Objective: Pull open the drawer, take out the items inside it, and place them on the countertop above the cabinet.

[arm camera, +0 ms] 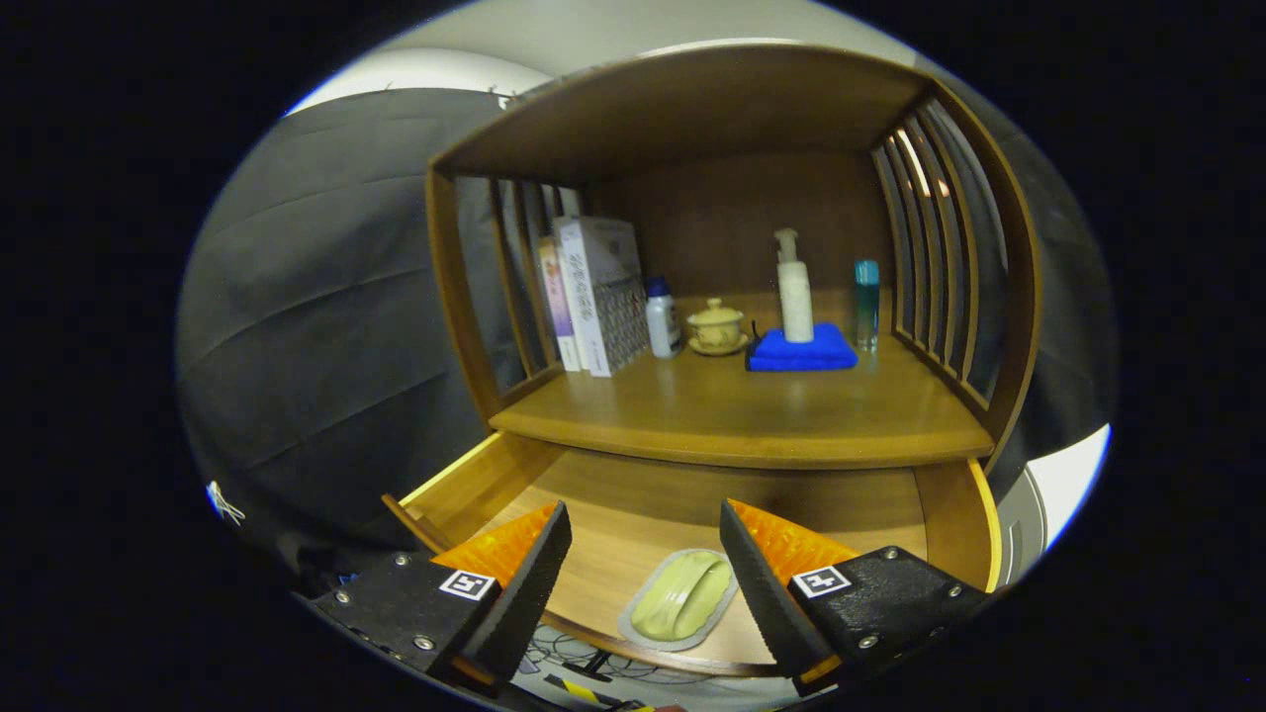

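Gripper view looks into a wooden cabinet with its drawer already pulled out below the countertop. On the drawer floor lies one item, a pale green dish with a grey rim, close to the drawer's front edge. The gripper hangs over it with fingers spread wide apart and nothing held; the dish sits between the two fingertips, slightly nearer the right one, and neither touches it as far as the picture tells.

Up on the countertop stand books against the left slats, a small white bottle just beside them, a lidded cup on a saucer, a pump bottle resting on a folded blue cloth, and a slim teal bottle near the right slats. The front of the countertop is bare wood.

By my reading, the opening step is done and the removal has not yet begun: the dish remains in the drawer, ungripped. Left to do are closing on it, lifting it out and setting it on the countertop. Whether more items lie further back under the countertop I cannot tell.
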`<state>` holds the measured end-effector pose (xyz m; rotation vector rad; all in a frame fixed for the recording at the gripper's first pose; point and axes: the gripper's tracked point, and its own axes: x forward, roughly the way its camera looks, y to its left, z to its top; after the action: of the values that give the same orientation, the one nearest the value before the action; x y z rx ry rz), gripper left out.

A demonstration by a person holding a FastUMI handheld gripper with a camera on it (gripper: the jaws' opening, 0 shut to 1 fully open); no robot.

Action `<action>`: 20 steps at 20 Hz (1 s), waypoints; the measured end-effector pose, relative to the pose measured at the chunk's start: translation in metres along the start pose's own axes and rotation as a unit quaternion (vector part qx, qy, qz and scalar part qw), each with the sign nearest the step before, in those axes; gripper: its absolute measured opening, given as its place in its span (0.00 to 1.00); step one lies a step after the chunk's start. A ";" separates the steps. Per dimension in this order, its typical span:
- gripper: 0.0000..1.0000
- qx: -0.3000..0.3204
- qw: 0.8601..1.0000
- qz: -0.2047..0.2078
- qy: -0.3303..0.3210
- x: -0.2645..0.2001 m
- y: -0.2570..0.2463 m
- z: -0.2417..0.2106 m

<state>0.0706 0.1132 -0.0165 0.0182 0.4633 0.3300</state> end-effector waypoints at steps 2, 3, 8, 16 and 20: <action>0.93 0.002 0.999 -0.010 0.034 0.017 -0.010 -0.011; 0.94 -0.008 0.999 -0.019 0.050 0.024 -0.017 -0.016; 0.96 -0.016 0.990 -0.024 0.140 0.051 -0.024 -0.057; 0.92 -0.015 0.973 -0.021 0.230 0.058 -0.033 -0.097; 0.76 -0.022 0.968 -0.021 0.249 0.060 -0.033 -0.108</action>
<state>0.0837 0.0943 -0.1421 -0.1205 0.9539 0.3016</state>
